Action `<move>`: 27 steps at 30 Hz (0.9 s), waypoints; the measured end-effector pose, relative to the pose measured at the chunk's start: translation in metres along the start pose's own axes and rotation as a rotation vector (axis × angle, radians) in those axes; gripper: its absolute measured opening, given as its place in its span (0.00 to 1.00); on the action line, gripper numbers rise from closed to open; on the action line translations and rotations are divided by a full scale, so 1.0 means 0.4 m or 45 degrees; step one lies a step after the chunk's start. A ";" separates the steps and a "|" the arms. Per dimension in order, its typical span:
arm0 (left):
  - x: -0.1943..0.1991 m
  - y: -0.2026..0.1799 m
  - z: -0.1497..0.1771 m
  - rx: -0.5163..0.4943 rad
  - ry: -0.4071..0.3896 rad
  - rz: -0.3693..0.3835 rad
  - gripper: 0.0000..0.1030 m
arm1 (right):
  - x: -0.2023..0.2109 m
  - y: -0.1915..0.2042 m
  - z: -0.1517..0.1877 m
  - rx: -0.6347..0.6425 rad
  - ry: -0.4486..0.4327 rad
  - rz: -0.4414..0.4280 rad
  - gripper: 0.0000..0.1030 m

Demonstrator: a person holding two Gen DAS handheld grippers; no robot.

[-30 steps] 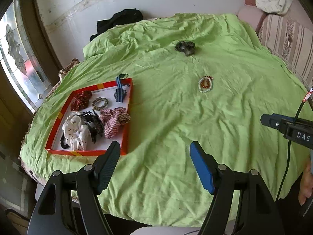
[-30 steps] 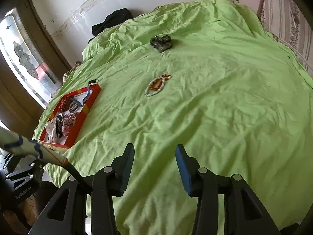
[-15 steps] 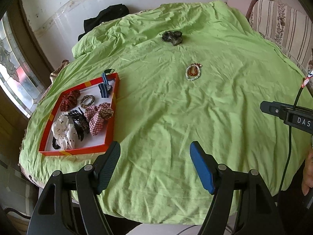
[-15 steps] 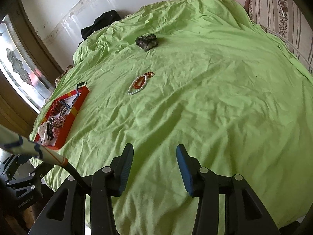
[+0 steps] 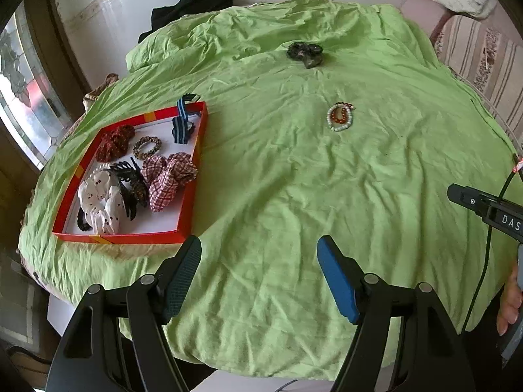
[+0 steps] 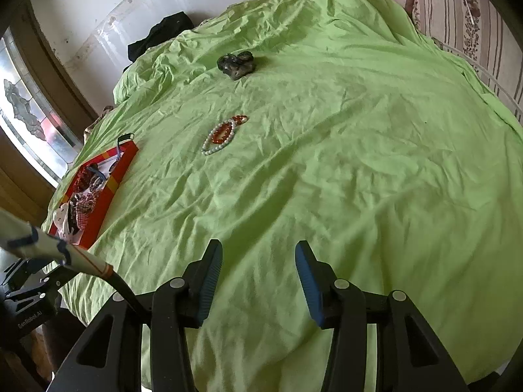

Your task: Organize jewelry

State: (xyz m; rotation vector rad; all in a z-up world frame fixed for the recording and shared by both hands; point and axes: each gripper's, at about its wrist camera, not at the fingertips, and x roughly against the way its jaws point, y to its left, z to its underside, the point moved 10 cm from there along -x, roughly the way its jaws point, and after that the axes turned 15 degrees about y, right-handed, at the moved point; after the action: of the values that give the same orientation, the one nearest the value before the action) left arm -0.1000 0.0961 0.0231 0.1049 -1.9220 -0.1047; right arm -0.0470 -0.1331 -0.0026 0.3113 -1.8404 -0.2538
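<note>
The right gripper (image 6: 258,261) is held with its jaws apart and nothing between them, above bare green sheet (image 6: 359,163); the left gripper (image 5: 258,261) is likewise spread wide and empty. Places are given from the red tray (image 5: 130,238). In the right wrist view the beaded bracelets (image 6: 222,135), a white strand ringing an amber one, are seen ahead of the right gripper and a little to its left, well apart from the tray on its open side; their long axis appears to run obliquely, from near left to far right. Farther from the tray, beyond the bracelets, a dark crumpled scrunchie (image 6: 237,63) is seen. The bracelets are judged about equally far from both grippers, the left one lying nearer the tray. Inside the tray a plaid scrunchie (image 5: 170,176), a white spotted scrunchie (image 5: 101,202) and a black claw clip (image 5: 130,183) are crowded together. How the strands are joined cannot be made out, and the right gripper's body is cut off at the left view's edge.
</note>
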 end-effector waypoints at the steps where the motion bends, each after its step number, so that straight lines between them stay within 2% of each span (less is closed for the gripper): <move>1: -0.004 0.002 -0.001 0.005 0.005 0.007 0.70 | -0.003 -0.001 -0.002 -0.002 0.003 0.000 0.49; 6: -0.026 0.000 -0.008 0.021 0.027 0.069 0.70 | -0.018 -0.006 -0.022 -0.001 0.011 0.012 0.49; 10: -0.041 -0.002 -0.028 0.038 0.040 0.122 0.70 | -0.027 -0.011 -0.071 -0.011 0.000 -0.003 0.49; 15: -0.070 -0.011 -0.040 0.059 0.058 0.182 0.70 | -0.063 -0.019 -0.213 -0.041 -0.032 -0.041 0.49; 21: -0.106 -0.005 -0.045 0.059 0.087 0.201 0.70 | -0.164 0.034 -0.380 0.068 0.010 -0.044 0.42; 27: -0.145 0.027 -0.061 0.084 0.104 0.227 0.70 | -0.290 0.067 -0.474 0.165 0.083 0.063 0.40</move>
State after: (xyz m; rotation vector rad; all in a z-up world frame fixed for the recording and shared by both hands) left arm -0.0573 0.1136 -0.0211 -0.0178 -1.8444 0.0814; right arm 0.1639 -0.0716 -0.0443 0.3592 -1.8015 -0.0894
